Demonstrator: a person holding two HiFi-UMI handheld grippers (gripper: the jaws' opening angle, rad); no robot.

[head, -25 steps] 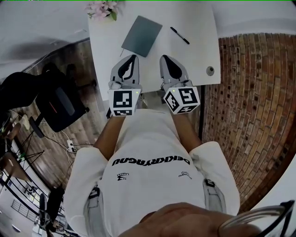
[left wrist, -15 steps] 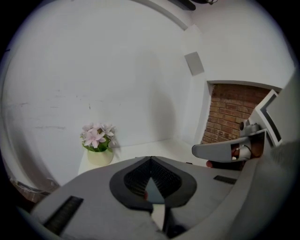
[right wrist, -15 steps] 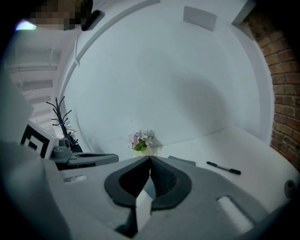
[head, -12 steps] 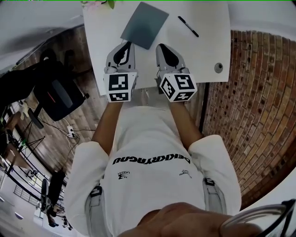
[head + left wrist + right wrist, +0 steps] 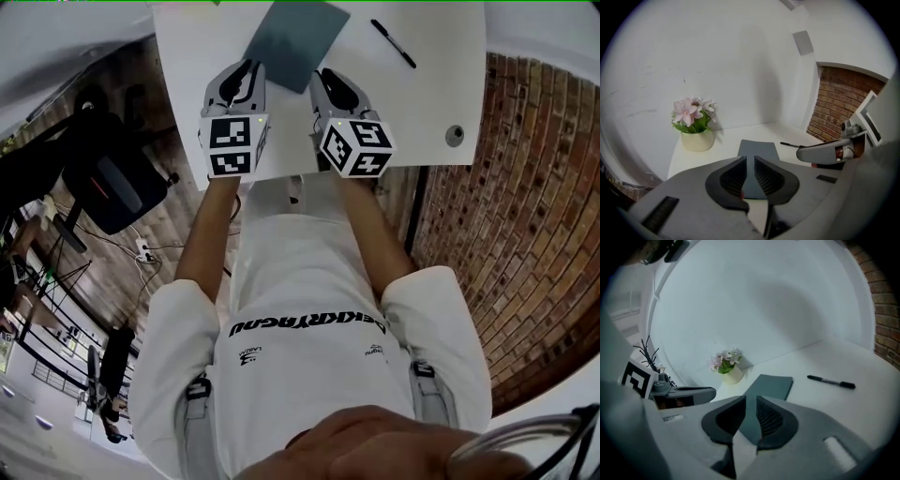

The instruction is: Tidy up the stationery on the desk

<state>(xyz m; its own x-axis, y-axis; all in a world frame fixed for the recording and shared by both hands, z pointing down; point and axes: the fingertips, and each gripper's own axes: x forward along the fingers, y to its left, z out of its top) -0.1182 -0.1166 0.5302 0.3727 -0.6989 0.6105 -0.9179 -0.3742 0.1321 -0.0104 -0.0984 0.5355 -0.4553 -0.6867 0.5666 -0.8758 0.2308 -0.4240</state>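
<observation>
Head view: left gripper point(image 5: 249, 67) and right gripper point(image 5: 323, 75) hover before a flat grey notebook point(image 5: 298, 39), jaws narrowly apart and empty, the right's just opened; grasping its near edge seems next.

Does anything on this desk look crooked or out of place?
The gray notebook lies skewed to the desk edges, and the black pen lies loose at an angle beside it. Nothing looks spilled or damaged.

In the head view, the frame's 12 o'clock edge cuts off the far end of the desk point(image 5: 431, 103) and of the grey notebook point(image 5: 295, 42), and in the left gripper view the jaws of the left hand-held gripper point(image 5: 750, 161) hide the notebook's near end.
</observation>
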